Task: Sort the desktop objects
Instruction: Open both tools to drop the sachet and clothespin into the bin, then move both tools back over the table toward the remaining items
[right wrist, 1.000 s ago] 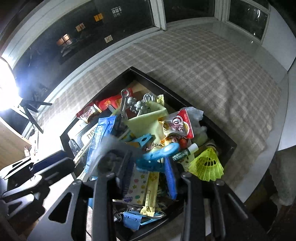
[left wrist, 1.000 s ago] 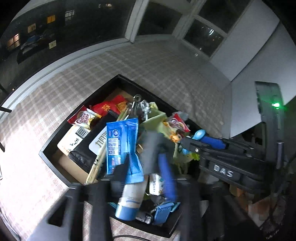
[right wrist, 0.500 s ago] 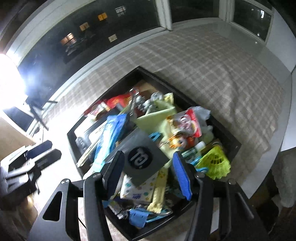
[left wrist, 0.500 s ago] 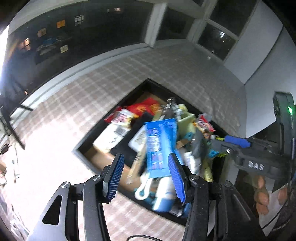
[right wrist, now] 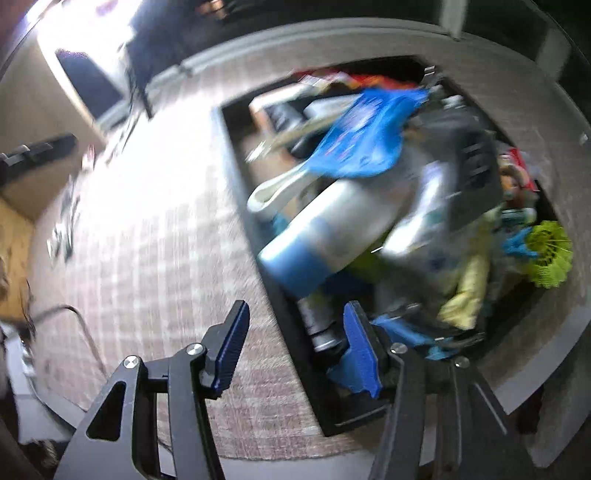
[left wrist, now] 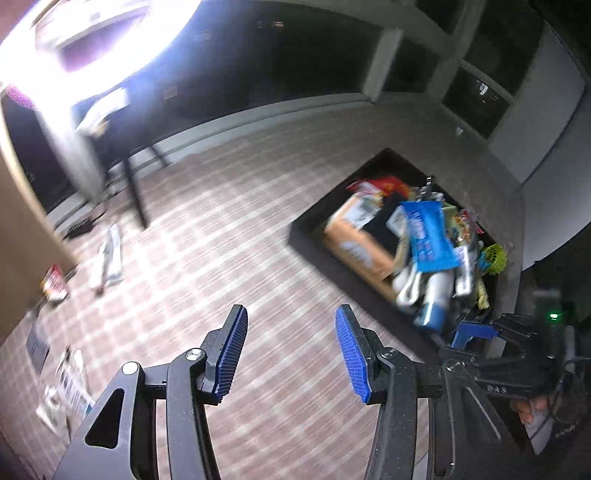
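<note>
A black tray (left wrist: 314, 243) piled with several desktop objects sits on the checked tablecloth; a blue packet (left wrist: 428, 236) and a white-and-blue tube (left wrist: 432, 295) lie on top. My left gripper (left wrist: 291, 354) is open and empty, over the bare cloth left of the tray. In the right wrist view the tray (right wrist: 236, 155) fills the upper right, with the blue packet (right wrist: 365, 136), the white-and-blue tube (right wrist: 325, 236) and a yellow-green shuttlecock (right wrist: 550, 254). My right gripper (right wrist: 295, 350) is open and empty over the tray's near left rim. Both views are motion-blurred.
Loose packets and papers (left wrist: 107, 254) lie on the cloth at the far left, more (left wrist: 66, 387) near the left edge. The right gripper's body (left wrist: 509, 354) shows at lower right of the left wrist view. A bright lamp (left wrist: 92, 33) glares at upper left. A cable (right wrist: 74, 317) lies at left.
Both grippers have swung left and pulled away from the tray; the tray now sits to the right in both views. The left gripper is now over bare cloth. Both jaws stay open.
</note>
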Demonstrator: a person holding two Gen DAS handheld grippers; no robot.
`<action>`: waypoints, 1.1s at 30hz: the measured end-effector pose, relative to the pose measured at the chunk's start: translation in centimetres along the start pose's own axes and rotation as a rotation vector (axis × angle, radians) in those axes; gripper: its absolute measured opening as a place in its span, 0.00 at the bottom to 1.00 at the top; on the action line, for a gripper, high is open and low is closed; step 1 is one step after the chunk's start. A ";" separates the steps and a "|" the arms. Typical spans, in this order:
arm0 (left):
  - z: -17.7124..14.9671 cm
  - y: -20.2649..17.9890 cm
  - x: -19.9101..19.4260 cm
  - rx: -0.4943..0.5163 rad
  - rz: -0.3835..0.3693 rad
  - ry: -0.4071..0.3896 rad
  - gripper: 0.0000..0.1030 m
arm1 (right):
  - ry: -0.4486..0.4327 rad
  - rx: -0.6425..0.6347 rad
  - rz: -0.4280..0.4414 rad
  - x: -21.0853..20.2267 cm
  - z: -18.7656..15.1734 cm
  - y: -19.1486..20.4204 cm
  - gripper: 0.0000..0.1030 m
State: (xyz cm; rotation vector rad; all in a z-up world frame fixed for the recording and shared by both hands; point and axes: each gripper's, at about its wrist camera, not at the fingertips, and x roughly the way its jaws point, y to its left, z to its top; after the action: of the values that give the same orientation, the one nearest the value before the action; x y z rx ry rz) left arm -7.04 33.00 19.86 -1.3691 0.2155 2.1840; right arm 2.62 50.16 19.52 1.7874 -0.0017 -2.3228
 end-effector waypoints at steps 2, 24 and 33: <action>-1.3 1.9 -1.2 -0.025 0.023 -0.010 0.46 | 0.019 -0.011 -0.018 1.2 0.0 0.7 0.42; -14.7 20.5 -9.8 -0.353 0.176 -0.031 0.46 | 0.013 -0.127 -0.186 5.6 3.5 6.8 0.37; -17.7 24.0 -10.0 -0.407 0.186 -0.015 0.46 | 0.021 -0.181 -0.157 6.6 4.1 11.8 0.37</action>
State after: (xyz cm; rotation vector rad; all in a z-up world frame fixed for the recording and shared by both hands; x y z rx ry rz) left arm -2.55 2.03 16.71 -1.5997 -0.1220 2.4886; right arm -0.93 37.01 15.76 1.7793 0.3526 -2.3215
